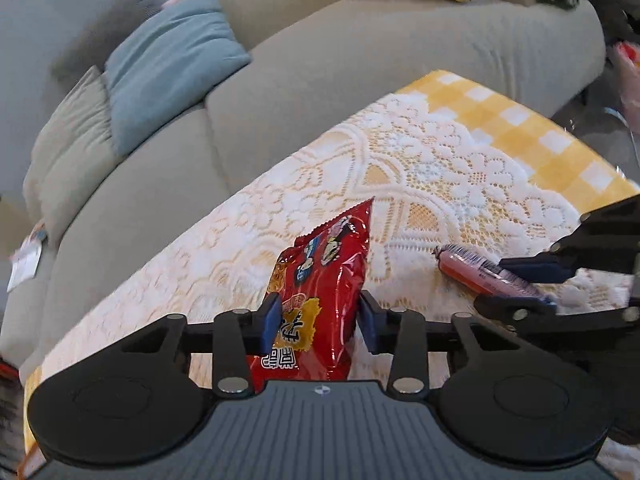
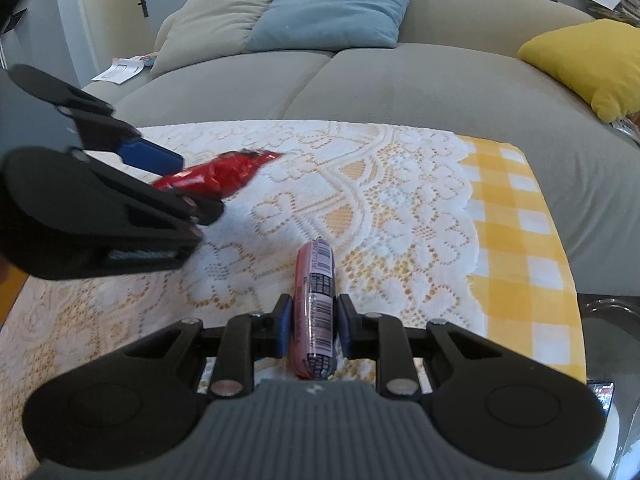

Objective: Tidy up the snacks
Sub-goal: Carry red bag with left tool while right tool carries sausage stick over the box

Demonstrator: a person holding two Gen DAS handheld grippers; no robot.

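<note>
Snacks sit in both grippers at once: the left gripper (image 1: 318, 318) has a red snack bag (image 1: 320, 280) between its blue pads, and the right gripper (image 2: 314, 326) pinches a pink sausage stick (image 2: 316, 304) across its middle.

In the left wrist view the bag stands between the pads, its crimped top pointing toward the far edge of the lace tablecloth (image 1: 420, 168). One pad presses its side; the other sits right at the foil, so I judge it a pinch, though a light one. Gripping low on the bag probably keeps the puffed upper part from being crushed.

The sausage stick lies lengthwise along the right gripper's fingers, barcode up, its tip aimed at the sofa (image 2: 360, 80) beyond the table's far edge. A grip across the narrow width suits a round, slippery casing.

Both snacks are over the middle of the cloth, the bag nearer the left side. No container for them is in view.
</note>
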